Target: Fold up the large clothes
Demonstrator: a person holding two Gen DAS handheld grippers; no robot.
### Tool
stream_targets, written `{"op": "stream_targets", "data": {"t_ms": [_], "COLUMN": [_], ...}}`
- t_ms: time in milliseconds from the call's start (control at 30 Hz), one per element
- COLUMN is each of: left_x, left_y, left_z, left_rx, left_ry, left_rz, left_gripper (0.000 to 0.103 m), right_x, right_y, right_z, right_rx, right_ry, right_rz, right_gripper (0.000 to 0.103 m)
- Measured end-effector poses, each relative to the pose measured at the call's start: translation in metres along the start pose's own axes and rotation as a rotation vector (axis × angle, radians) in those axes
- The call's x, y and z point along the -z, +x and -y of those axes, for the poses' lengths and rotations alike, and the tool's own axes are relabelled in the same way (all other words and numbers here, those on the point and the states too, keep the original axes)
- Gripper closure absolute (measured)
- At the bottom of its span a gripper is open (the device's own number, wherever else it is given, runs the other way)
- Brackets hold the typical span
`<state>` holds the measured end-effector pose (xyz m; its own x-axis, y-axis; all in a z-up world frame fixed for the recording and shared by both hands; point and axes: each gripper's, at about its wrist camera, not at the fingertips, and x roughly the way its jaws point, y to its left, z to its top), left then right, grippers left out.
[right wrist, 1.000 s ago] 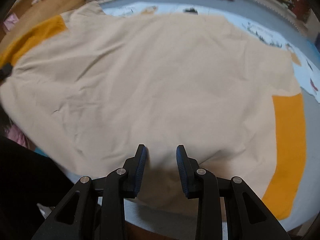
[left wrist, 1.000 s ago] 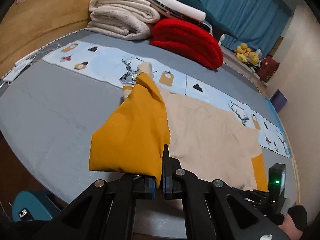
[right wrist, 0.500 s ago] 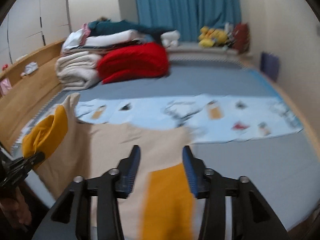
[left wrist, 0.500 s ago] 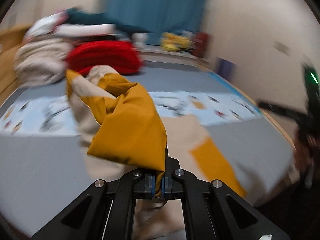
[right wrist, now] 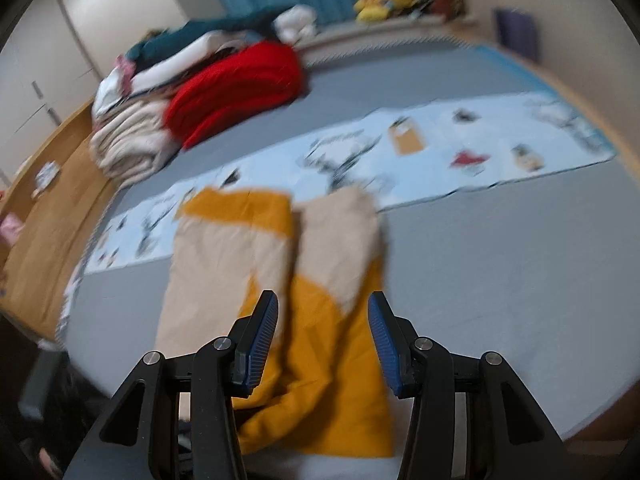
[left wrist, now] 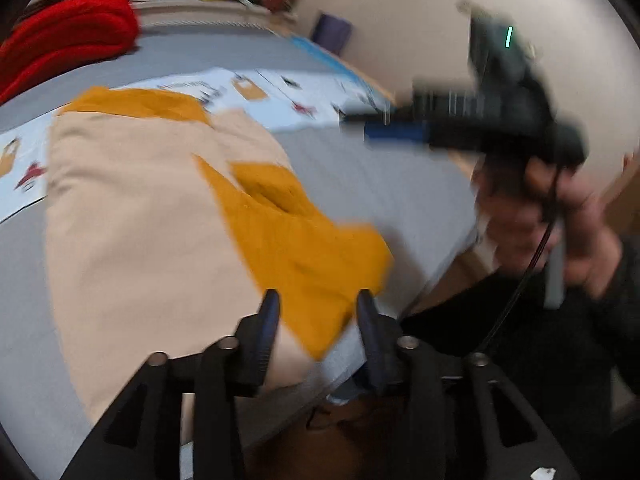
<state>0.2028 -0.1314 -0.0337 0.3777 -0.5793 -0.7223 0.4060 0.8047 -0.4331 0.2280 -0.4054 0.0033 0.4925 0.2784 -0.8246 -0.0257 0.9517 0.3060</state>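
Released since before, the garment (right wrist: 280, 264) lies on the grey bed (right wrist: 500, 264); both tongs (left wrist: 316, 320) (right wrist: 322, 336) gape empty.

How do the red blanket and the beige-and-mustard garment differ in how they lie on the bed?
The red blanket is folded into a thick bundle near the far stack; the garment lies low and near the front edge. The blanket has one colour, the garment two. Both rest on the grey bed.

I am logging: garment (right wrist: 224, 264) showing beige with mustard panels; bed (right wrist: 500, 280) showing grey; runner cloth (right wrist: 440, 148) showing pale blue, printed; blanket (right wrist: 240, 84) showing red.
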Motion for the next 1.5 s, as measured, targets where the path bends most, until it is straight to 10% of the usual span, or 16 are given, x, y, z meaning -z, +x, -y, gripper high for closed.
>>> {"op": "stream_targets", "data": {"t_ms": [400,500,633,800,1167,1300,1500], "left_x": [0.028,0.030,0.030,0.026,0.022,0.035,0.031], "left_y": [-0.048,-0.046,-0.035,-0.021,0.007,0.036,0.029], "left_z": [-0.104,-0.121,-0.131,-0.116,-0.095,-0.094,-0.076], "left_rx": [-0.280,-0.306,-0.289,-0.281,-0.214,-0.330,-0.331], "left_ry": [-0.343,-0.434,-0.508,-0.476,-0.367,-0.269,-0.199], "left_rz": [0.036,0.025,0.012,-0.024,-0.098,-0.255,-0.237], "left_gripper": [0.062,0.062,0.059,0.055,0.055,0.049,0.053], "right_x": [0.043,0.050,0.039,0.019,0.047,0.054,0.068], "right_y": [0.104,0.108,0.065,0.002,0.052,0.067,0.079], "right_z": [-0.032,-0.038,-0.051,-0.012,0.025,0.029,0.013], "right_rx": [0.048,0.047,-0.042,-0.034,0.176,0.196,0.264], "right_ry": [-0.038,-0.104,-0.180,-0.039,-0.071,-0.084,-0.197], "right_rz": [-0.388,-0.438,-0.263,-0.029,-0.309,-0.403,-0.445], "right_gripper": [0.053,0.088,0.097,0.098,0.098,0.098,0.098]}}
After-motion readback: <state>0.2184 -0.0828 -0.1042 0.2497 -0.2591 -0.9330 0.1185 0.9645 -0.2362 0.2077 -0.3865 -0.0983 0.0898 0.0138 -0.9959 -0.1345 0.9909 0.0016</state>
